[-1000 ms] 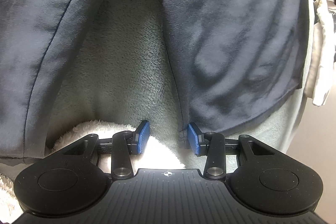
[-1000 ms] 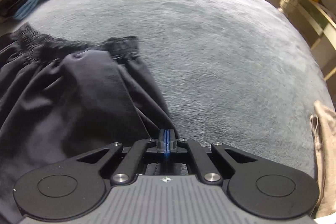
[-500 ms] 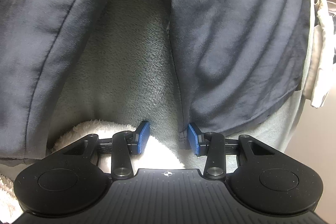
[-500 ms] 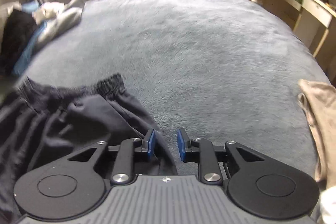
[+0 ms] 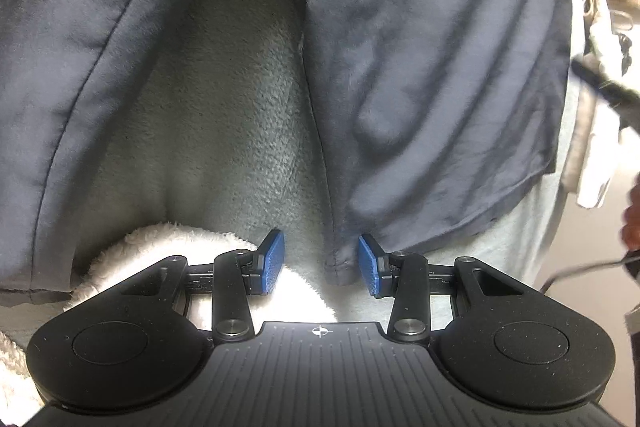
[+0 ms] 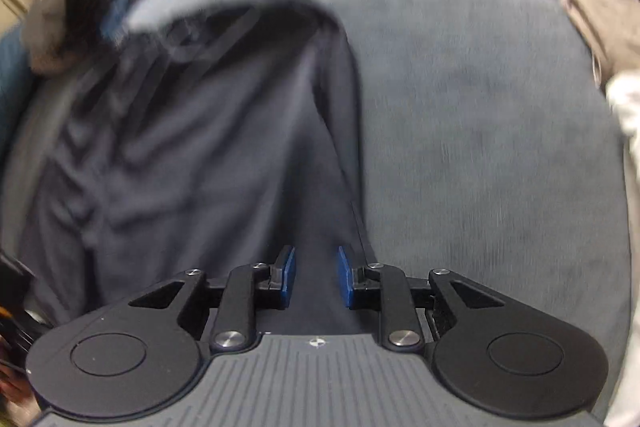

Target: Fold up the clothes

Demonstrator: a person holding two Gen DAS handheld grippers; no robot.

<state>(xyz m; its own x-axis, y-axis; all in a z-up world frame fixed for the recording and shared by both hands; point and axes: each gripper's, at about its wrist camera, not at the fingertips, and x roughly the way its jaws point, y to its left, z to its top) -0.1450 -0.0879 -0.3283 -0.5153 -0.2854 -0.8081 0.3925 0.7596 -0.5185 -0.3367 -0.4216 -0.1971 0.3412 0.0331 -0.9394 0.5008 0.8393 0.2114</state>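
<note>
Dark navy shorts [image 5: 420,87] lie spread on a grey fleece blanket [image 5: 224,131], the two legs apart. My left gripper [image 5: 322,263] is open, its blue pads on either side of the inner hem corner of the right leg, not closed on it. In the right wrist view, which is blurred, the same shorts [image 6: 180,155] lie with the waistband at the far end. My right gripper [image 6: 316,277] is open and empty over the dark cloth near its right edge.
A white fluffy cloth [image 5: 160,251] lies under my left gripper. White clothes [image 5: 592,155] hang at the right. A pile of clothes [image 6: 88,3] sits at the blanket's far left, and a beige garment [image 6: 592,11] lies at the right.
My right gripper opened, let go of the shorts' edge, and swung quickly so the shorts now lie in front of it. My left gripper stayed open and barely moved.
</note>
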